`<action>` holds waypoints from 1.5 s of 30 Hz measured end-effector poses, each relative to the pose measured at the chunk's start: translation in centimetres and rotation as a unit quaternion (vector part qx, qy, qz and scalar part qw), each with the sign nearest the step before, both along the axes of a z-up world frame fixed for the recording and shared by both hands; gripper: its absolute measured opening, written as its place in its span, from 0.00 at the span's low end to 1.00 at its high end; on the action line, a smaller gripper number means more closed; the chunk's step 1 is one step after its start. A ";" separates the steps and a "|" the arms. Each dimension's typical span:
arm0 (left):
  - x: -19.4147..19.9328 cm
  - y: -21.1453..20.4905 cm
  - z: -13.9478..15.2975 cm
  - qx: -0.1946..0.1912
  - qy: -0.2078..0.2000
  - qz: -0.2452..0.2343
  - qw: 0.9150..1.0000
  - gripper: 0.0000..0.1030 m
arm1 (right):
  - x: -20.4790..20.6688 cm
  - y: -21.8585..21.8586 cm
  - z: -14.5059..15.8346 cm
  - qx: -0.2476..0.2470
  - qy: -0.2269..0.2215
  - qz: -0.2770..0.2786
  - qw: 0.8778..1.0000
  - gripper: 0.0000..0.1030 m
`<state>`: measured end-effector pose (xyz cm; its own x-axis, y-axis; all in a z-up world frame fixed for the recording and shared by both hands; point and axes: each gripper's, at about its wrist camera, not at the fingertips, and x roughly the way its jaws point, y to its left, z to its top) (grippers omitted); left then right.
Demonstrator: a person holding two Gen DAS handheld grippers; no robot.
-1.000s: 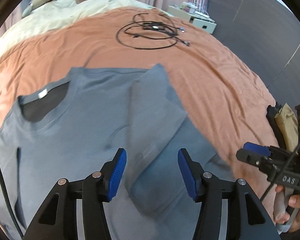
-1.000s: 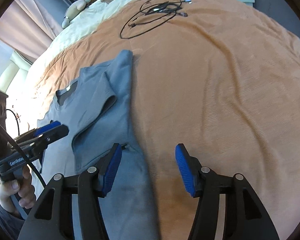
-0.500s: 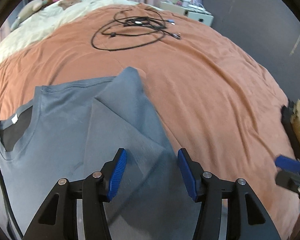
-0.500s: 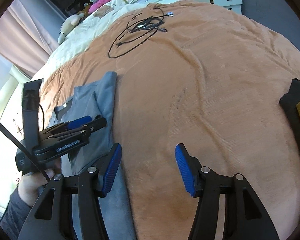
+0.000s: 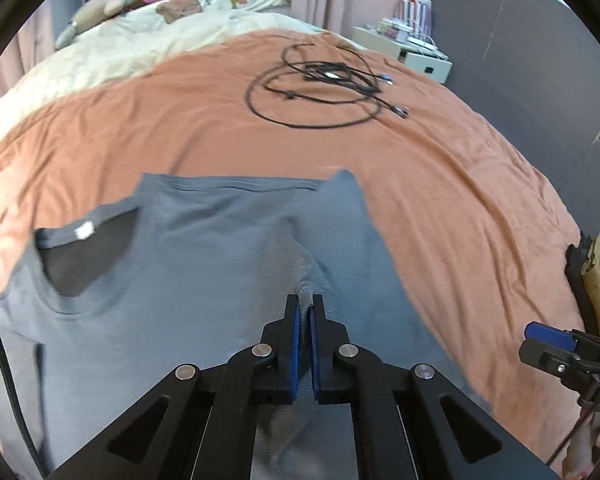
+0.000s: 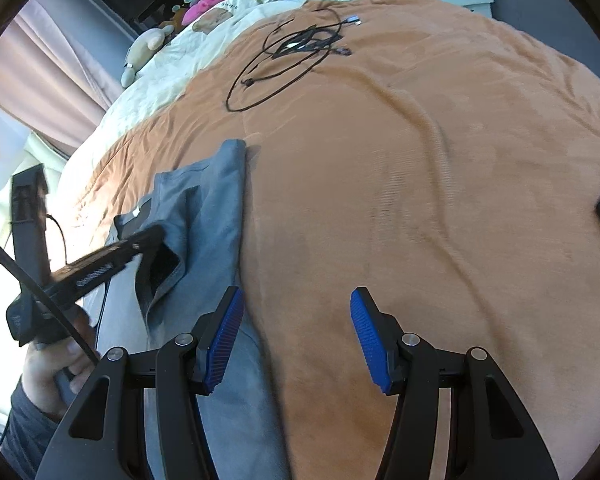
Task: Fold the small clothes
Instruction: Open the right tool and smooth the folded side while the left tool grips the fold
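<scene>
A grey T-shirt [image 5: 204,264] lies flat on the orange blanket [image 5: 440,184], its collar and white tag to the left. Its right sleeve is folded in over the body. My left gripper [image 5: 305,304] is shut on a small raised pinch of that folded cloth. The right wrist view shows the T-shirt [image 6: 216,208] with the left gripper [image 6: 152,240] reaching over it from the left, held by a hand. My right gripper [image 6: 296,320] stands open at the shirt's right edge, one finger over grey cloth and the other over the blanket, with nothing between the fingers.
A coil of black cables [image 5: 320,92] lies farther up the blanket. Behind it are a cream duvet [image 5: 140,48] with soft toys and a white drawer unit [image 5: 412,52]. A stack of dark and tan clothes [image 5: 596,280] sits at the right edge.
My left gripper has swung back over the shirt and shut, pinching up a bit of the folded sleeve. The right gripper has stayed open and hardly moved.
</scene>
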<state>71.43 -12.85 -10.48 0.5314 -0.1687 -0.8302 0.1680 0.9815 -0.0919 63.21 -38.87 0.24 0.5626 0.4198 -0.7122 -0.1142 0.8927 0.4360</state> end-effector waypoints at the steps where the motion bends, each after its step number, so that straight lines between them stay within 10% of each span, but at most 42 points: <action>1: 0.0 0.5 0.1 0.002 0.000 0.003 1.000 0.04 | 0.3 0.5 -0.1 -0.004 0.001 0.004 1.000 0.52; 14: 1.4 7.9 -0.4 0.009 0.026 0.062 0.998 0.08 | 4.8 5.0 -0.5 -0.036 0.007 0.034 0.999 0.52; 19: 1.8 8.9 -1.8 -0.010 0.034 0.064 0.997 0.48 | 7.4 6.8 -0.6 -0.053 0.006 0.041 0.998 0.52; 45: 2.5 10.9 -3.5 -0.006 0.029 0.058 0.998 0.43 | 20.0 13.3 -2.6 -0.179 0.018 -0.011 0.984 0.52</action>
